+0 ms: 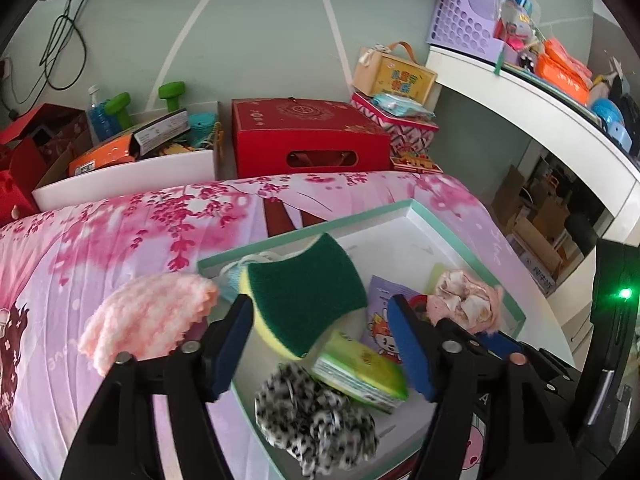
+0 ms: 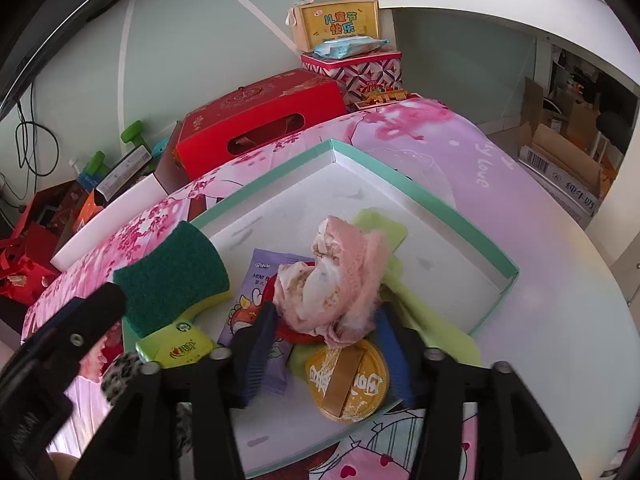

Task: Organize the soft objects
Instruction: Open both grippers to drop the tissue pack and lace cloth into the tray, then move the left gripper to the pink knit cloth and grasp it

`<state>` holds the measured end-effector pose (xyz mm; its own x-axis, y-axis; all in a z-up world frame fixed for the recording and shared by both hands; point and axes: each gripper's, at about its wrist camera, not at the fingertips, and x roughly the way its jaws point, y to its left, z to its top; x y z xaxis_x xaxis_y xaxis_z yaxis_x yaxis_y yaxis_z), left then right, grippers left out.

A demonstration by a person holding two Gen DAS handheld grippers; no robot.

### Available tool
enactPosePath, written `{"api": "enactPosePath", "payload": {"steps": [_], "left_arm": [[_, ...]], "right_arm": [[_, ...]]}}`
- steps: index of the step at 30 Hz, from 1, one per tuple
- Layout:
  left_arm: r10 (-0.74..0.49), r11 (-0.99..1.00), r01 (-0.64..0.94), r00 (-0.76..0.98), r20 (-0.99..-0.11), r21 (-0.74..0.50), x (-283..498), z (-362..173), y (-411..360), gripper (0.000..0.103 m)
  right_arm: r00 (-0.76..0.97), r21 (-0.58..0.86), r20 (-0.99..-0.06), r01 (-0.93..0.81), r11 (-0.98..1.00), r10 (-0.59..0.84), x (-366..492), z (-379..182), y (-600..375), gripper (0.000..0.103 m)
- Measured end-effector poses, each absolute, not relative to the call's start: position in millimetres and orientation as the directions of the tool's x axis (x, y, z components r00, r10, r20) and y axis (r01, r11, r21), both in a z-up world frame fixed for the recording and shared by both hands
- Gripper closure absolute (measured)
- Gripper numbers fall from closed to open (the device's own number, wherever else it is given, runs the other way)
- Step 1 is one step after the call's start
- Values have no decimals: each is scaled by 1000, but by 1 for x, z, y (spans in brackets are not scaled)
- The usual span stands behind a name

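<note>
A white tray with a teal rim (image 1: 404, 208) (image 2: 400, 188) lies on the pink flowered cloth. My left gripper (image 1: 320, 340) holds a green and yellow sponge (image 1: 308, 300) (image 2: 172, 276) over the tray's left edge. My right gripper (image 2: 326, 340) is shut on a pink and cream scrunchie (image 2: 336, 280) (image 1: 464, 300) above the tray. In the tray lie a black and white scrunchie (image 1: 316, 412), a green tissue pack (image 1: 360, 368) (image 2: 180, 348), a purple snack packet (image 2: 264, 276) and a gold round packet (image 2: 348, 380). A pink knitted cloth (image 1: 148, 316) lies on the cloth left of the tray.
A red gift box (image 1: 308, 136) (image 2: 260, 120), a white bin of odds and ends (image 1: 132, 164) and stacked boxes (image 1: 396, 96) stand behind the table. A white shelf (image 1: 540, 120) curves at right. A light green cloth (image 2: 384, 228) lies in the tray.
</note>
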<state>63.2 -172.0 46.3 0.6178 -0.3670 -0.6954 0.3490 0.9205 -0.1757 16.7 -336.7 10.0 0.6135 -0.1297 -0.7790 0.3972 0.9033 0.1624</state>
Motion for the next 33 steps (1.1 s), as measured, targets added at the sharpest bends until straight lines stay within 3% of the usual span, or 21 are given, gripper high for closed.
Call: {"api": "enactPosePath", "payload": {"steps": [3, 6, 11, 19, 33], "left_arm": [[-354, 928, 327, 628, -693, -177, 64, 48, -163, 22], [-331, 939, 295, 644, -689, -176, 65, 50, -152, 7], [-278, 960, 218, 676, -683, -175, 68, 48, -131, 6], [-177, 984, 95, 659, -731, -153, 76, 30, -103, 6], [-137, 987, 21, 648, -750, -161, 78, 25, -58, 6]], "right_arm": [[607, 143, -781, 398, 906, -143, 17, 10, -336, 29], [600, 130, -787, 395, 910, -148, 17, 9, -334, 19], [601, 115, -784, 385, 916, -154, 18, 10, -330, 0], [605, 99, -780, 373, 922, -161, 19, 14, -322, 0], [652, 119, -751, 287, 951, -103, 29, 31, -276, 0]]}}
